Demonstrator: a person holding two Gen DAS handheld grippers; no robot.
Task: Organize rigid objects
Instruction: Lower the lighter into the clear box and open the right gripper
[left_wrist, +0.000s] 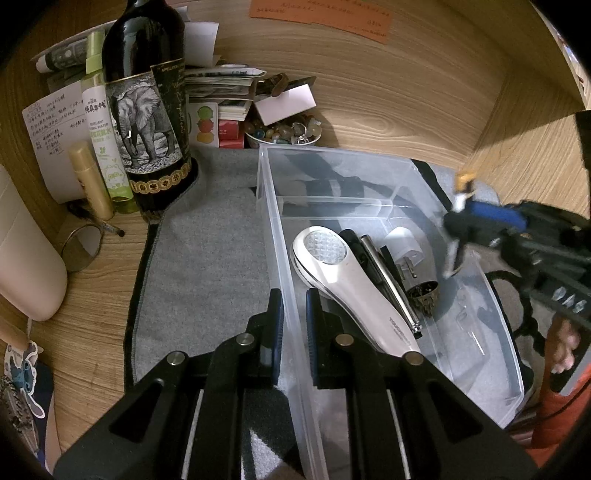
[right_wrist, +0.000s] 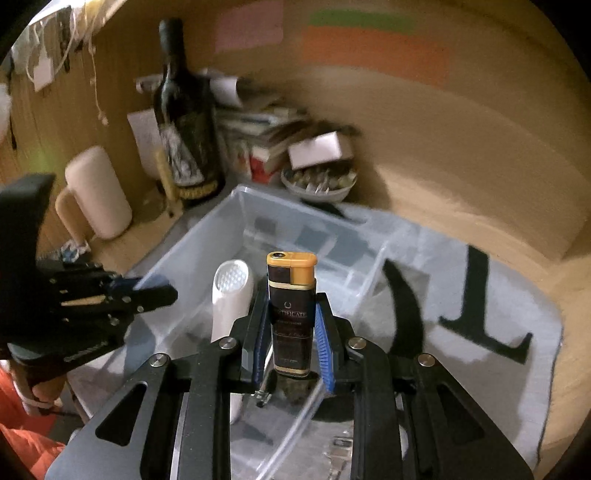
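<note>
The right gripper (right_wrist: 291, 317) has its jaws clamped on a brown lighter (right_wrist: 291, 314) with an orange cap, held upright above the near end of the clear plastic bin (left_wrist: 280, 236). The left gripper (left_wrist: 294, 325) straddles the bin's left wall, its jaws pinching that wall.

In the bin's near compartment lie a white handheld device (left_wrist: 351, 284) with a gridded window, a silver nail clipper (left_wrist: 391, 284), a white plug adapter (left_wrist: 406, 247) and a small dark spiky piece (left_wrist: 424, 295), all crowded toward the left side and touching or overlapping one another. A clear divider (left_wrist: 332, 201) walls off the far compartment. The bin sits on a grey cloth (left_wrist: 207, 258) spread over the wooden worktop (left_wrist: 92, 314).

Clutter stands around the far left corner: a dark wine bottle (left_wrist: 147, 110) with an elephant label just beside the cloth's edge, a green spray bottle (left_wrist: 103, 129), a gold tube (left_wrist: 90, 181), a round mirror (left_wrist: 81, 249), and a cream cylinder (left_wrist: 26, 258) at the left. Behind the bin are stacked papers (left_wrist: 221, 85) and a bowl of stones (left_wrist: 282, 131).
</note>
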